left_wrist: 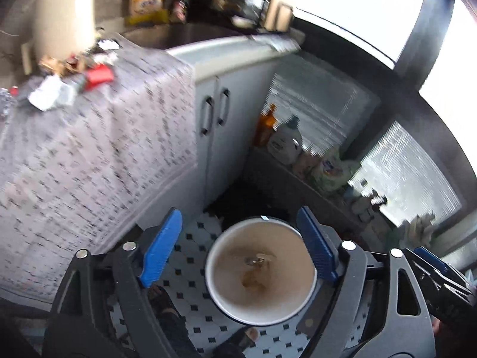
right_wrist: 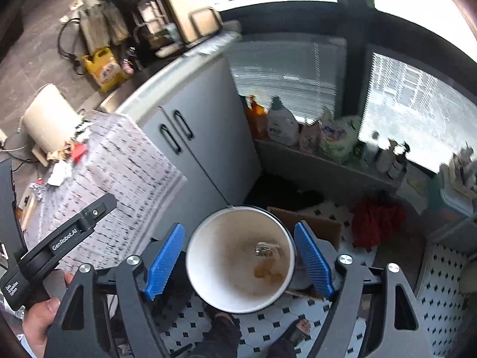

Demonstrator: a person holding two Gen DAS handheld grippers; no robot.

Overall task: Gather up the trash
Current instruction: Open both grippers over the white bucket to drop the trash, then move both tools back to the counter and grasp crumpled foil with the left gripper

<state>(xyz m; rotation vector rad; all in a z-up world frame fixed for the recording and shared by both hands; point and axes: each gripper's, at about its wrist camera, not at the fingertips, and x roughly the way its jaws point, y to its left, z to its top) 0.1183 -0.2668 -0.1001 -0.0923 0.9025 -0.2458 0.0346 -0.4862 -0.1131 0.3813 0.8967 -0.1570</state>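
A white round bin stands on the tiled floor below both grippers. At its bottom lie a crumpled shiny scrap and some brownish bits. My left gripper hangs over the bin, open, with nothing between its blue fingers. My right gripper is open above the same bin, also with nothing in it. More trash, including a red piece, is piled at the far end of the newspaper-covered table.
A grey two-door cabinet stands beside the table. Bottles and packets line a low window ledge. A cardboard box and red cloth lie right of the bin. The person's sandalled feet stand just before it.
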